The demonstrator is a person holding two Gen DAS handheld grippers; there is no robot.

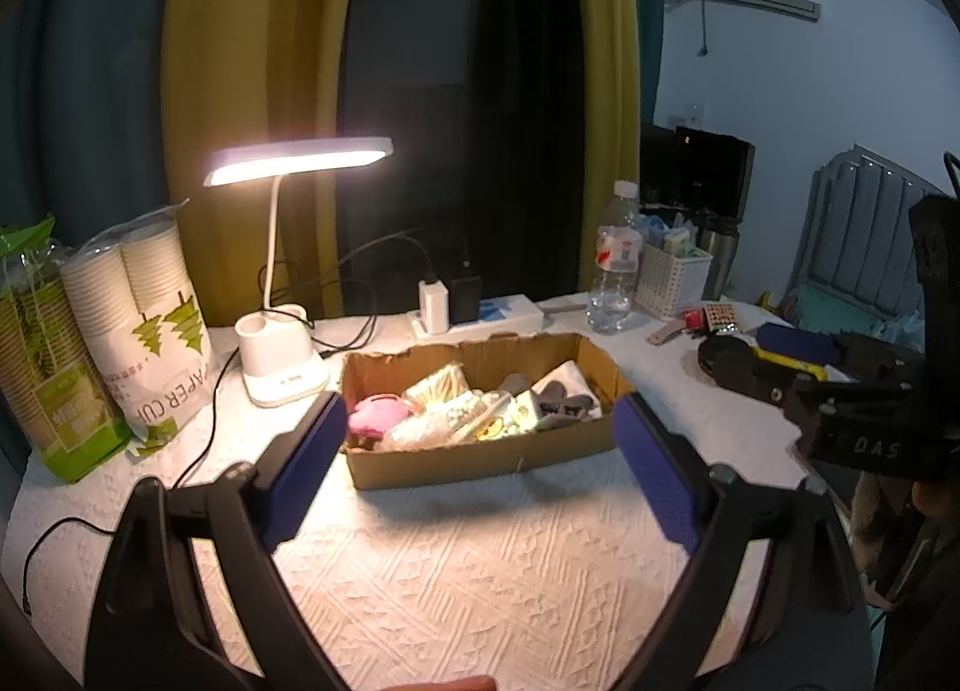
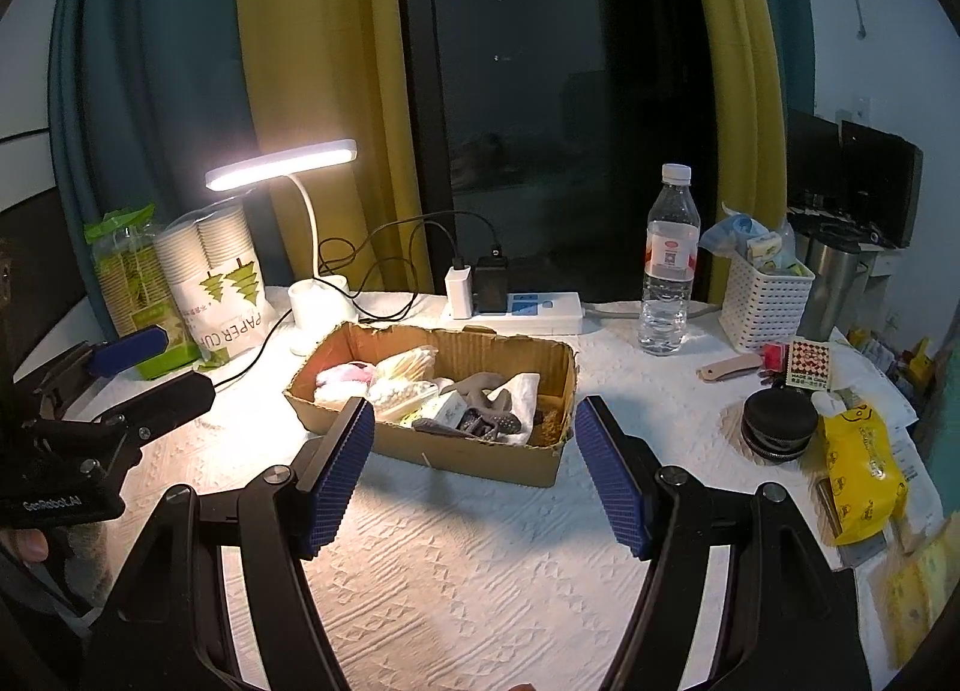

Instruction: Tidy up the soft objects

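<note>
- Box [image 1: 480,451] of soft items sits ahead of both grippers, beyond the fingertips.
- Left gripper [image 1: 480,463] and right gripper [image 2: 474,469]: jaws spread, empty.
- White textured cloth [image 2: 480,571] on table; lit lamp [image 1: 297,159]; dark window behind.

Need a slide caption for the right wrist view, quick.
Open right gripper hovers before brown cardboard box of soft items on white textured tablecloth, lit desk lamp behind.

Both wrist views tilted down over the table [image 1: 480,571], near the cardboard box [image 1: 480,460]; left from its left, right from its right; box, lamp [image 2: 282,165] shared.
</note>
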